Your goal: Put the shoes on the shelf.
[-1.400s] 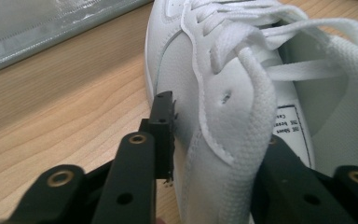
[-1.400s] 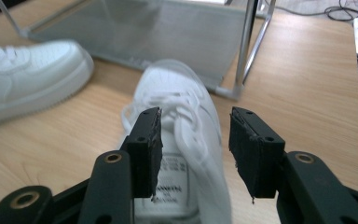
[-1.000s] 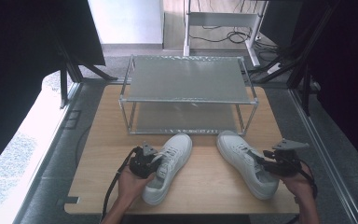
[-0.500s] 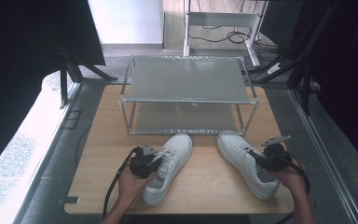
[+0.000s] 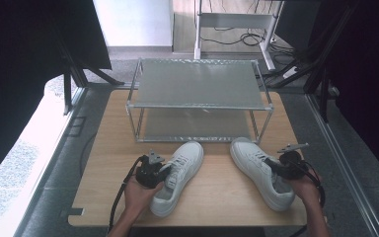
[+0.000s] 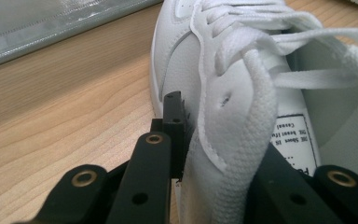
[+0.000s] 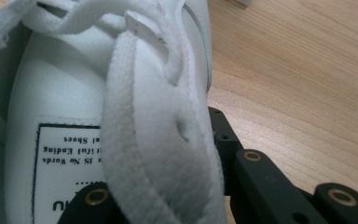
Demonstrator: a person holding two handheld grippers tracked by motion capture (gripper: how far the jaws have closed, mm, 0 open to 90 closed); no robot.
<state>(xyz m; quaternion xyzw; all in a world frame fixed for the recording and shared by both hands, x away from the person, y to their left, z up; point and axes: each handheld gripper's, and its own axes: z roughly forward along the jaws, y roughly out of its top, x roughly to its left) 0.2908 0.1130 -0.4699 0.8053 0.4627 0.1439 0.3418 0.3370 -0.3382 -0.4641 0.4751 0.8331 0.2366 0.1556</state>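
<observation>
On the left of the worktop (image 5: 103,148), the left hand-held gripper (image 5: 162,174) pinches the side collar of the left sneaker (image 5: 177,175), one jaw outside the wall and one inside the opening. That soft edge could fold and slide out when lifted, judging by how little of it is caught. The left hand (image 5: 138,190) lies low, forearm coming up from the near edge. In front stands the two-tier wire rack (image 5: 197,106), both shelves bare. Further right, the right hand-held gripper (image 5: 275,169) has just been closing on the right sneaker (image 5: 261,170), its collar now clamped between the jaws; a heavy heel might swing the shoe. The right hand (image 5: 303,185) sits beside the shoe's outer side.
</observation>
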